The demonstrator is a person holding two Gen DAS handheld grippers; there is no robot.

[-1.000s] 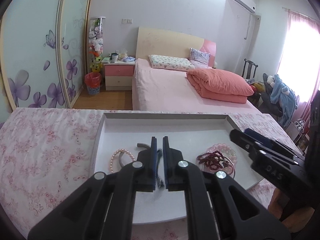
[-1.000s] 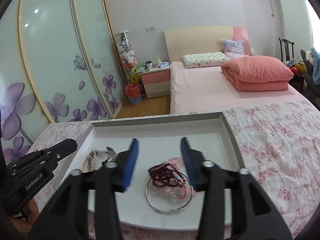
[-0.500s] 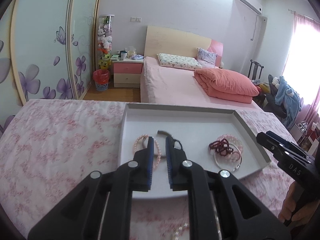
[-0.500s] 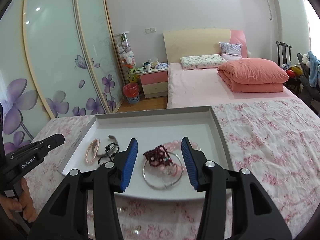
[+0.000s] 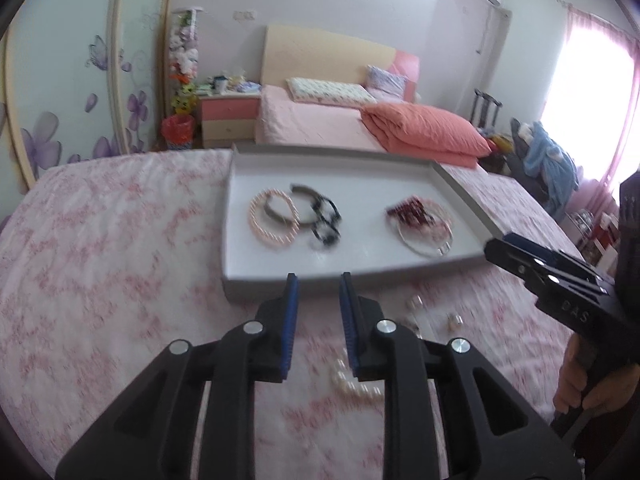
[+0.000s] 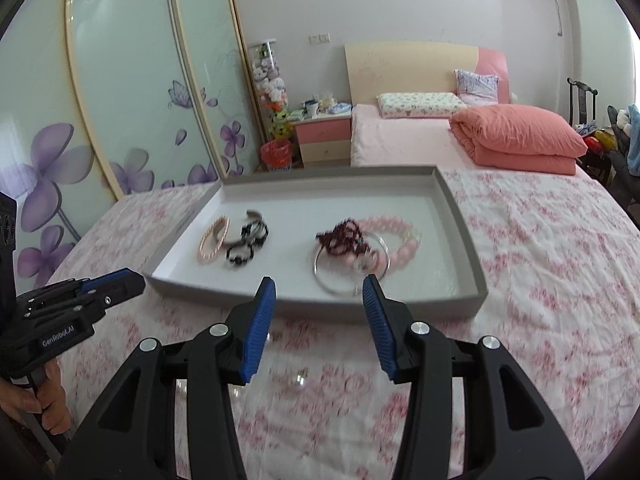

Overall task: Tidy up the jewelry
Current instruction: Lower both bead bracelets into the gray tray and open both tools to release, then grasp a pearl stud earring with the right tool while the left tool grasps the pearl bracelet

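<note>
The grey tray [image 6: 460, 224] on the flowered tabletop [image 6: 560, 280] holds pink bead bracelets [image 6: 400, 236], a dark red one [image 6: 344, 238] and a silver bangle [image 6: 344, 286]. Both grippers hold nothing: left gripper [image 5: 318, 284] fingers narrow, right gripper [image 6: 320, 286] fingers wide.

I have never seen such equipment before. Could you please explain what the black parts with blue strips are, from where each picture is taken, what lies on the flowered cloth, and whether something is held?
There is no robot here. A person holds a hand tool in each hand, and each tool carries a wide-angle camera that looks forward along its two fingers.

One picture comes from the left gripper, the other from the right gripper. Each view also shows the other tool at its edge.

On the flowered cloth stands a shallow grey tray. Inside it lie a pink bead bracelet, a black bracelet, a dark red bead bracelet, a silver bangle and a bracelet of larger pink beads.

A string of pearls and a few small pieces lie on the cloth in front of the tray.

Both grippers are open and hold nothing.
</note>
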